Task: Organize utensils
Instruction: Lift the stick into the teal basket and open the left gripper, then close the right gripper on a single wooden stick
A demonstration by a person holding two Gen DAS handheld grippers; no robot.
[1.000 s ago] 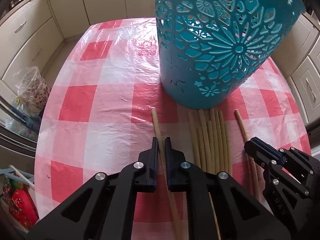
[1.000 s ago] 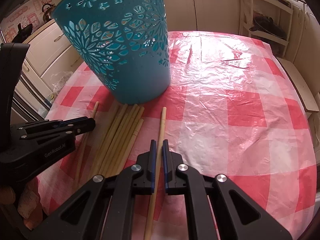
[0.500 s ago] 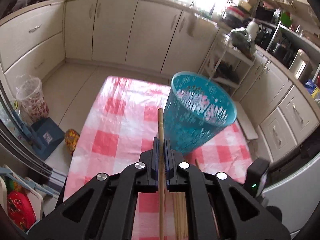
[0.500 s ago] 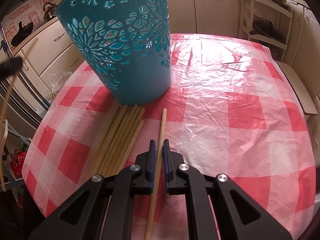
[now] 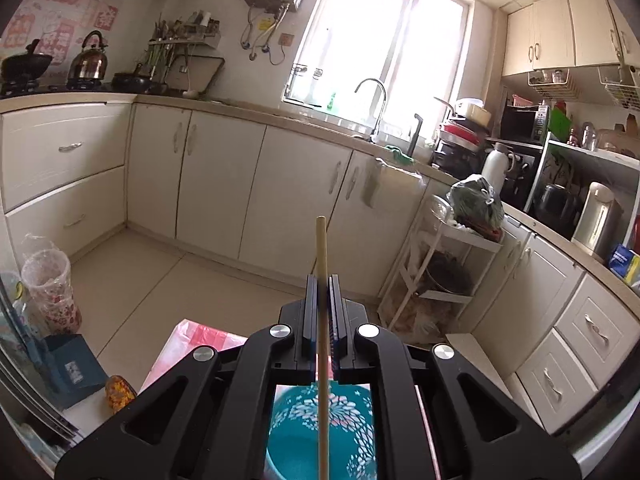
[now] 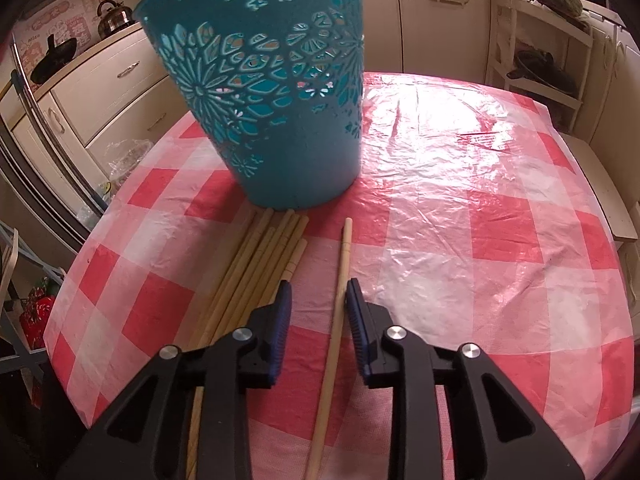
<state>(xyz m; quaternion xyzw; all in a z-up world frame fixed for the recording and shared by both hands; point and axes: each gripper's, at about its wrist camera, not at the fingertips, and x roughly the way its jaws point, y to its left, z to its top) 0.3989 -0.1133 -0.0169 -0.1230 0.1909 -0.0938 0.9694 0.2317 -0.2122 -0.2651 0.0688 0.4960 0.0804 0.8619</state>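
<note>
A home kitchen: cream cabinets (image 5: 224,184), sink tap (image 5: 374,104), kettle (image 5: 89,60) on the stove.

The left gripper (image 5: 323,292), clamped on a chopstick (image 5: 322,264), has risen from the tablecloth (image 5: 200,336) to above the teal basket (image 5: 304,432), chopstick pointing to 12 o'clock. The right gripper (image 6: 318,300) is opening around its chopstick (image 6: 338,308), no longer pinching it.

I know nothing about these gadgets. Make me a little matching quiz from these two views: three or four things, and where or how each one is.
Things:
1. left gripper
2. right gripper
3. teal plastic basket with flower cut-outs
4. bundle of pale wooden chopsticks

States:
A. stands upright on the checked tablecloth
B. lies flat before the basket
C. jaws opening, astride a single chopstick
D. clamped on a lifted chopstick

Pairs: 1-D, 2-C, 3-A, 4-B
</note>
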